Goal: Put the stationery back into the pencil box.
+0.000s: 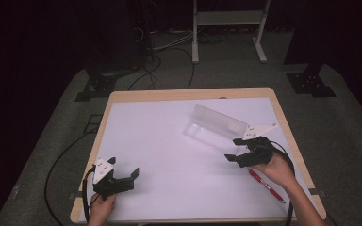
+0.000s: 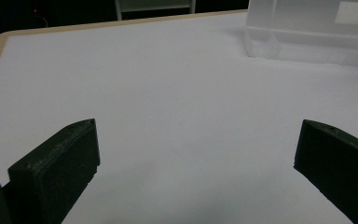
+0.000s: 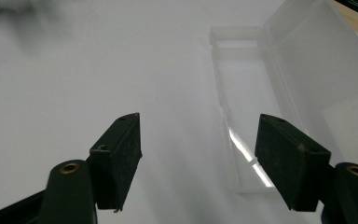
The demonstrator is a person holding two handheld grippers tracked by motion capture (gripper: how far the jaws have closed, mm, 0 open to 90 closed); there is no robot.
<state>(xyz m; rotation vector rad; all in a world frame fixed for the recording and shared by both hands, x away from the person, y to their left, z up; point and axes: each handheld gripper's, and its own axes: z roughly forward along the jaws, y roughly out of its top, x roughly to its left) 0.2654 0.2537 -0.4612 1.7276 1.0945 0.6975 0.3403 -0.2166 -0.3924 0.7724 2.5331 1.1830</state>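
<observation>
- my right gripper [image 1: 234, 149] hangs empty with jaws spread wide, just beside the near end of the clear plastic case [image 1: 217, 123], which lies open right of the table's middle, lid upright.
- my left gripper [image 1: 124, 173] is released too, empty, resting low at the near left, well apart.
- i judge the red pen [image 1: 266, 185], lying by my right hand, goes in the case: turn back, pinch it mid-barrel.
- nothing blocks the white table [image 1: 160, 136]; the upright lid could get knocked.
</observation>
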